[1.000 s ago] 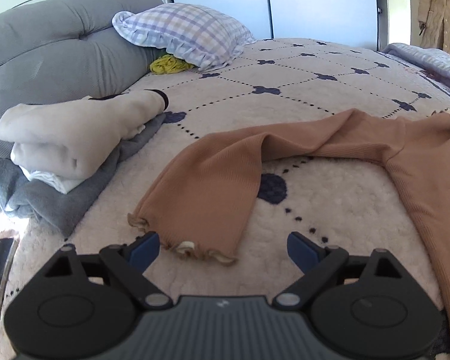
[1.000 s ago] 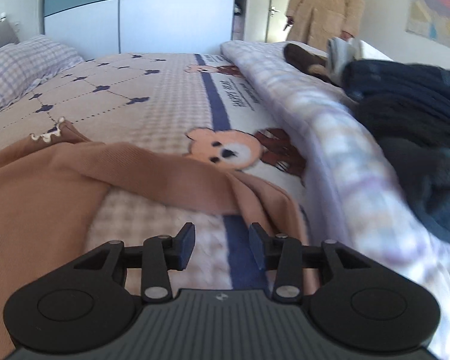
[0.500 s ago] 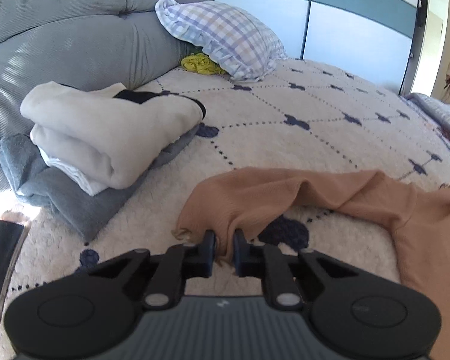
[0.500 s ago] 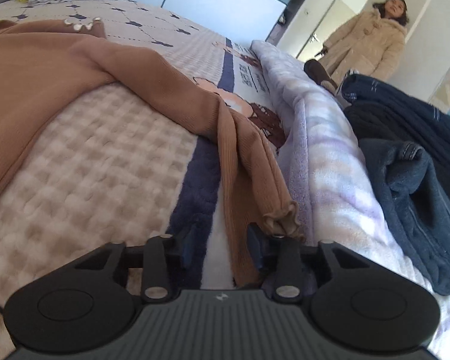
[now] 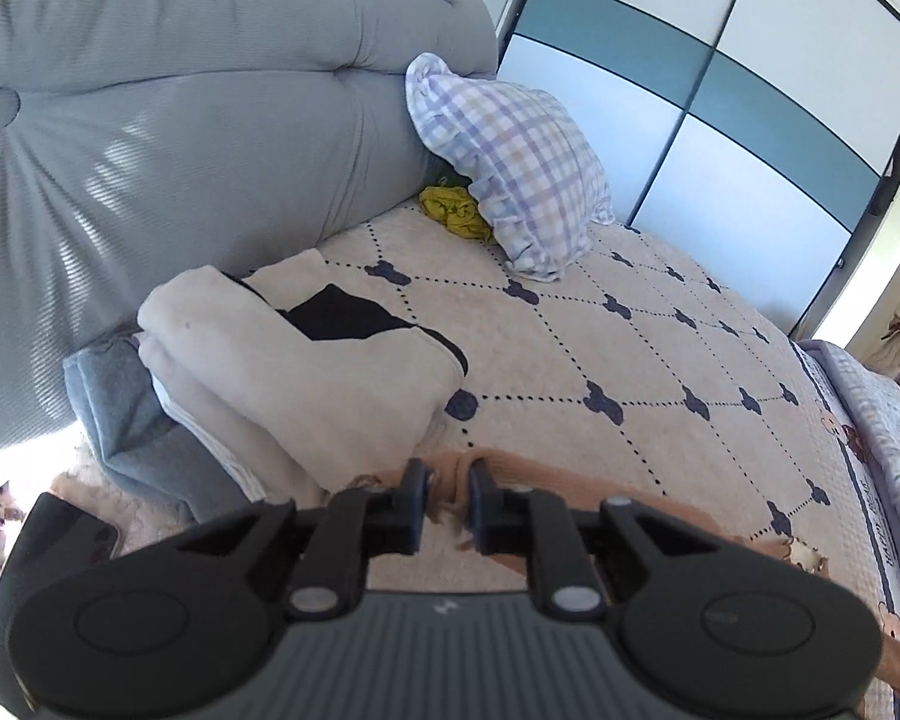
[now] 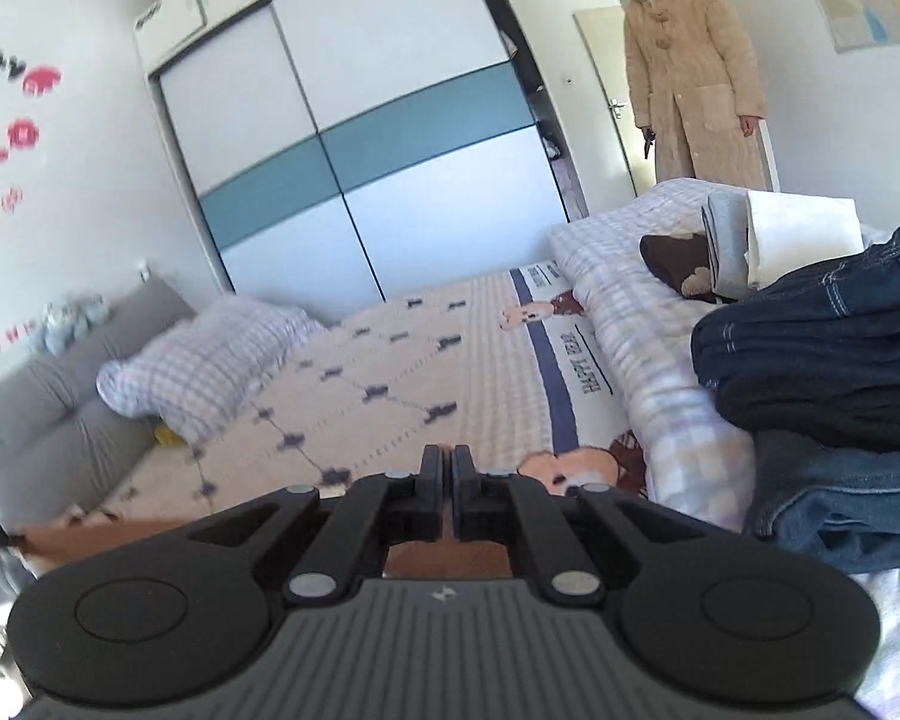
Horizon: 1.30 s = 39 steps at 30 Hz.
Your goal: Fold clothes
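In the left wrist view, the left gripper [image 5: 447, 495] has its two fingers drawn in on the frilled cuff of the brown top [image 5: 576, 480], a fold of the fabric pinched between the blue pads. The rest of that sleeve runs off to the right of the fingers, across the bedspread [image 5: 600, 330], and passes under the gripper body. Just left of the fingers and a little ahead sits a stack of folded clothes [image 5: 306, 372]: a cream piece with a black patch on top, grey underneath. Farther ahead, a checked pillow [image 5: 516, 162] leans on the grey headboard [image 5: 180, 120], with a yellow cloth [image 5: 456, 210] tucked beside it. The wardrobe [image 5: 720, 132] stands beyond, to the right.

In the right wrist view, the right gripper [image 6: 448, 480] has its fingers pressed nearly together. Brown fabric shows directly behind them in the gap of the gripper body, and more of the top [image 6: 90, 534] trails to the left, so they appear to be clamped on it, though the pinch itself is hidden. To the right of the fingers lie dark jeans [image 6: 822, 372] on a checked quilt [image 6: 660, 360]. Ahead stands a woman in a beige coat [image 6: 690, 78] near the door.
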{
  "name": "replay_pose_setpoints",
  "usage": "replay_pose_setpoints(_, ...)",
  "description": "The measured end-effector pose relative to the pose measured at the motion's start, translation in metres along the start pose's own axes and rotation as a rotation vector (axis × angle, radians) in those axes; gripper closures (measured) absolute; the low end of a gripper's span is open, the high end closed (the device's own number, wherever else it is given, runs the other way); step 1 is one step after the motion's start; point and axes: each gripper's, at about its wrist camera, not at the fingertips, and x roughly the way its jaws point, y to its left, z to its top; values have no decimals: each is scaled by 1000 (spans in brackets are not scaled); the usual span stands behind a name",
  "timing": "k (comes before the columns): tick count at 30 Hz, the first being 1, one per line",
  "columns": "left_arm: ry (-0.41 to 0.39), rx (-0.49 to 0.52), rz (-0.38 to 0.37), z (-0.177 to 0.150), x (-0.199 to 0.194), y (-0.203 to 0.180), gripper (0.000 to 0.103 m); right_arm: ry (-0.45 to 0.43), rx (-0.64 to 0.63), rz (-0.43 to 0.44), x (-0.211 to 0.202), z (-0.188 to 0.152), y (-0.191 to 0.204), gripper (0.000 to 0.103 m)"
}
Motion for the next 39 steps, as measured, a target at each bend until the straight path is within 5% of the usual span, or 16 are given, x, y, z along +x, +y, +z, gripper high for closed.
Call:
replay_pose_setpoints(5, 25, -15, 1, -18, 12, 6, 79, 64, 104, -227, 29, 0, -46, 100)
replay_pose_setpoints(8, 27, -4, 31, -24, 8, 12, 52, 101, 185, -365, 44, -21, -86, 99)
replay_pose_setpoints(10, 1, 27, 25, -31, -6, 12, 24, 99, 216, -400, 46, -37, -100, 94)
replay_pose_setpoints(12, -28, 96, 3, -41, -25, 5, 19, 89, 201, -398, 40, -52, -101, 93)
replay_pose_setpoints(16, -31, 175, -13, -70, -55, -6, 13, 74, 19, -432, 21, -74, -75, 55)
replay_pose_setpoints(20, -2, 281, -84, -116, -83, -25, 11, 72, -150, -392, -3, -97, -44, 47)
replay_pose_setpoints(27, 100, 265, -226, -180, -100, -41, 9, 99, -165, -329, -31, -130, -25, 46)
replay_pose_setpoints(30, 150, 289, -227, -204, -100, -47, 9, 101, -143, -317, -39, -140, -20, 44)
replay_pose_setpoints(34, 203, 315, -265, -228, -104, -55, 9, 237, -93, -128, -39, -171, -12, 40)
replay_pose_setpoints(39, 222, 282, -291, -243, -103, -68, 10, 335, -38, -70, -21, -207, -9, 40)
